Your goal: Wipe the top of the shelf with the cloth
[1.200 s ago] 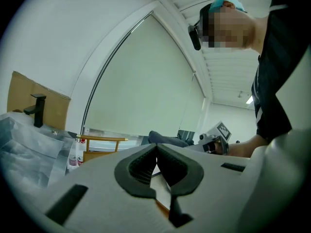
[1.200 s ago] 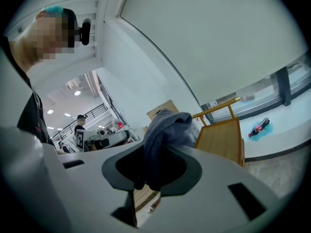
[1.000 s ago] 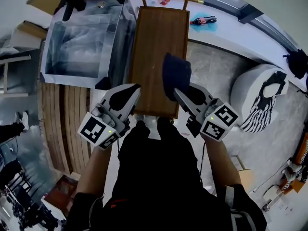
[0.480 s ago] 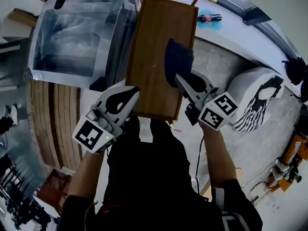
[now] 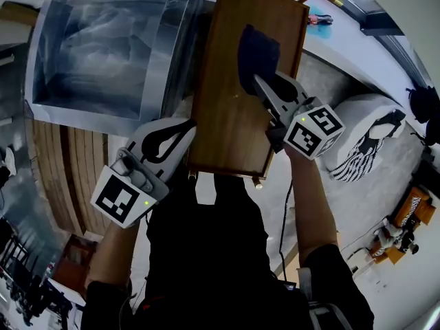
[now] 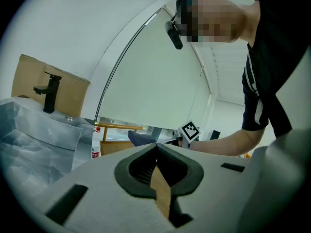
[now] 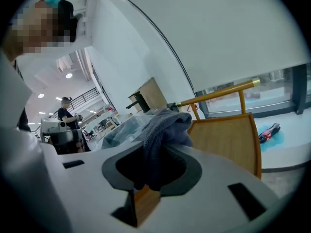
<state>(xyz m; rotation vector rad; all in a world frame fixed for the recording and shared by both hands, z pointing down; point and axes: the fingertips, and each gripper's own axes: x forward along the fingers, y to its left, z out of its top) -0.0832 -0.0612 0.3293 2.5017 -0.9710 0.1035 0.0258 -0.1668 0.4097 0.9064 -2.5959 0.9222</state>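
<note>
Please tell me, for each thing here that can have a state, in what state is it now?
Dark blue cloth: bunched, clamped in the right gripper, over the shelf top.
Right gripper: shut on the cloth.
Left gripper: shut, empty, by the shelf's near left corner.
Brown wooden shelf top: bare apart from the cloth.

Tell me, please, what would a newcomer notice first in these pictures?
The dark blue cloth, pinched in the right gripper, sits over the far half of the brown wooden shelf top in the middle. The left gripper hangs shut and empty at the shelf's left edge, beside a big clear plastic-wrapped box.
</note>
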